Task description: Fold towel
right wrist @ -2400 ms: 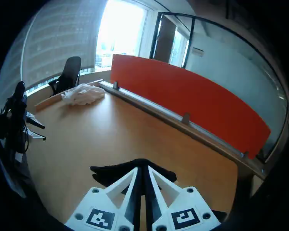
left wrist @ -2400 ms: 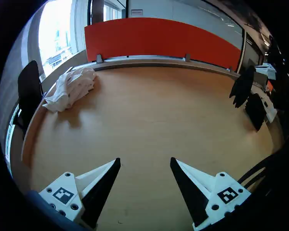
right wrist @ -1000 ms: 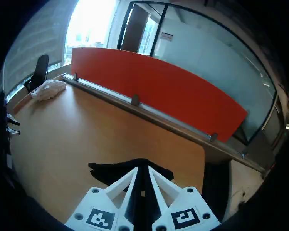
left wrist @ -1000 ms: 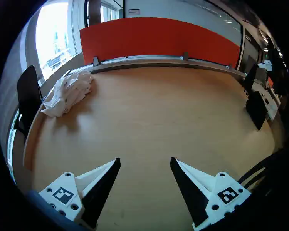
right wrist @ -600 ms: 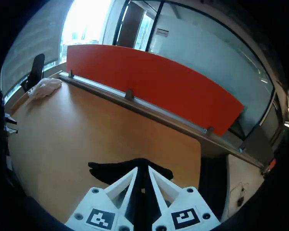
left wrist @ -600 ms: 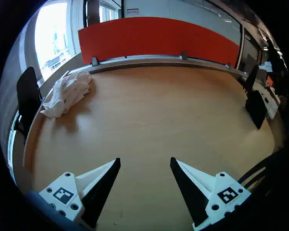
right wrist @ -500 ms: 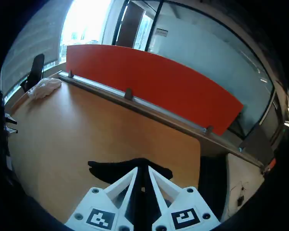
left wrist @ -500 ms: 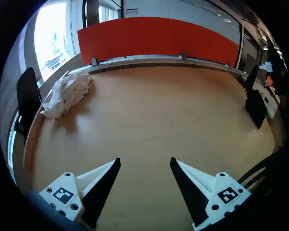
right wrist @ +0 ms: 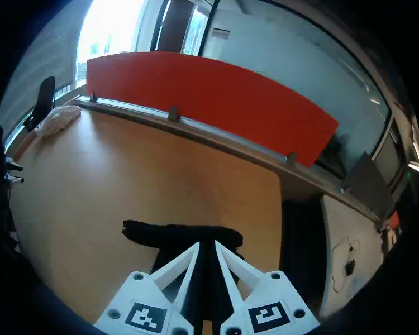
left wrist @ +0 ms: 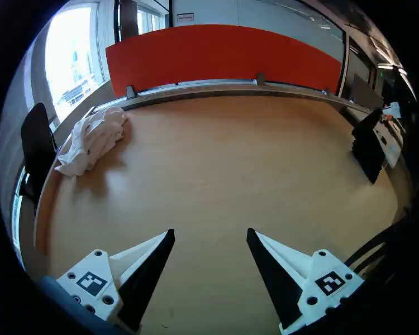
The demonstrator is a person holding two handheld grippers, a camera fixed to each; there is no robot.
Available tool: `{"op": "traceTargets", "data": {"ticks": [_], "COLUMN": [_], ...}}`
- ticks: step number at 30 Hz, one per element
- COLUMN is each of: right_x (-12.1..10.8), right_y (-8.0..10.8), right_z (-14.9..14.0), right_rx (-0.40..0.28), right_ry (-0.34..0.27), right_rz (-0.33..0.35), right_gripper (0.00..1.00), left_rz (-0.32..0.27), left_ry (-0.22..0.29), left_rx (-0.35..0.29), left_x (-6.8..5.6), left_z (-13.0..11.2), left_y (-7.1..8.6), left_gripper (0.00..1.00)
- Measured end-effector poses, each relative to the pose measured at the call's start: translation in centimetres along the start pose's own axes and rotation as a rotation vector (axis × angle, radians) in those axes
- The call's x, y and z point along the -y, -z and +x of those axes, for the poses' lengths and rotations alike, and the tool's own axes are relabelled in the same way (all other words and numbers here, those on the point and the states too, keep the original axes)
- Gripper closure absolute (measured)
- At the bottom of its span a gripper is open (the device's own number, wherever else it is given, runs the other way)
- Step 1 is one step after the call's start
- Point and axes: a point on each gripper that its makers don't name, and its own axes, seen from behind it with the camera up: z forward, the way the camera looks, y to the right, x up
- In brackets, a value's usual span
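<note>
A black towel (right wrist: 176, 233) hangs bunched from my right gripper (right wrist: 206, 247), whose fingers are shut on it above the wooden table (right wrist: 125, 178). My left gripper (left wrist: 209, 231) is open and holds nothing, low over the near part of the table (left wrist: 226, 162). In the left gripper view a black cloth shape (left wrist: 368, 148) hangs at the table's right edge. The left gripper (right wrist: 8, 170) also appears small at the far left of the right gripper view.
A crumpled white cloth (left wrist: 92, 139) lies at the table's far left corner, also seen as the white cloth (right wrist: 56, 120). An orange divider panel (left wrist: 226, 56) runs along the back edge. A black office chair (left wrist: 36, 145) stands beyond the left edge.
The right gripper has swung to the right with the black towel still in it, so the table's right end and floor now appear. The left gripper barely shifted and stays open.
</note>
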Motion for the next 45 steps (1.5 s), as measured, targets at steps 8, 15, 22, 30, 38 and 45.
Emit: {"op": "traceTargets", "data": {"ticks": [8, 15, 22, 30, 38, 45], "right_x": [0.2, -0.2, -1.0, -1.5, -2.0, -2.2], "right_y": [1.1, 1.6, 1.8, 1.5, 1.1, 0.8], "right_z": [-5.3, -8.0, -10.1, -13.0, -15.3, -16.7], "right_rx": [0.056, 0.086, 0.115, 0.161, 0.196, 0.227], "right_ry": [-0.059, -0.093, -0.126, -0.159, -0.203, -0.212], "right_rz": [-0.011, -0.029, -0.041, -0.049, -0.058, -0.066], "right_gripper": [0.96, 0.96, 0.96, 0.96, 0.96, 0.96], "left_rz": [-0.007, -0.007, -0.005, 0.002, 0.01, 0.014], "left_ry": [-0.007, -0.015, -0.02, -0.019, -0.017, -0.014], "left_rx": [0.007, 0.008, 0.008, 0.012, 0.012, 0.013], "left_x": [-0.5, -0.7, -0.5, -0.1, 0.2, 0.5], "left_z": [-0.1, 0.0, 0.0, -0.3, -0.4, -0.6], "left_y": [-0.1, -0.1, 0.0, 0.2, 0.4, 0.6], "left_gripper": [0.04, 0.04, 0.04, 0.04, 0.04, 0.04]}}
